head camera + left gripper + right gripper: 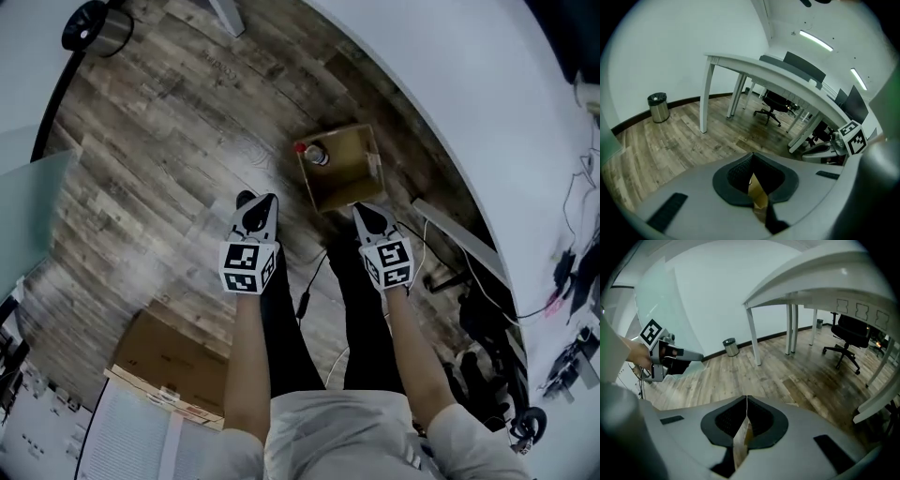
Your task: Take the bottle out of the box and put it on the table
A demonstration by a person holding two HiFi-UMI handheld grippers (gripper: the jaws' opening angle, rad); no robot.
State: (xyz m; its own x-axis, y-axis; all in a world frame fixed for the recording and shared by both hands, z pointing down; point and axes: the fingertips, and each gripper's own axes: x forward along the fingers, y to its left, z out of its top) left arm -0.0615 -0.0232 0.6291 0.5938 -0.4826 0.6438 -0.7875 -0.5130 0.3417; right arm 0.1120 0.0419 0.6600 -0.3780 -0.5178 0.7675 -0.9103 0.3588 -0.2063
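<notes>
An open cardboard box (342, 183) stands on the wooden floor beside the white table (487, 112). A bottle (315, 153) with a red cap stands upright in the box's far left corner. My right gripper (367, 210) points down at the box's near right corner, and in the right gripper view (746, 399) its jaws are shut with nothing held. My left gripper (246, 200) hangs over bare floor to the left of the box. In the left gripper view (752, 155) its tips meet, also on nothing.
A steel bin (98, 28) stands by the far wall. A second, closed cardboard box (169, 361) lies behind my left side. Table legs (707, 101) and an office chair (771, 105) stand under the table. A cable (309, 286) runs over the floor between my legs.
</notes>
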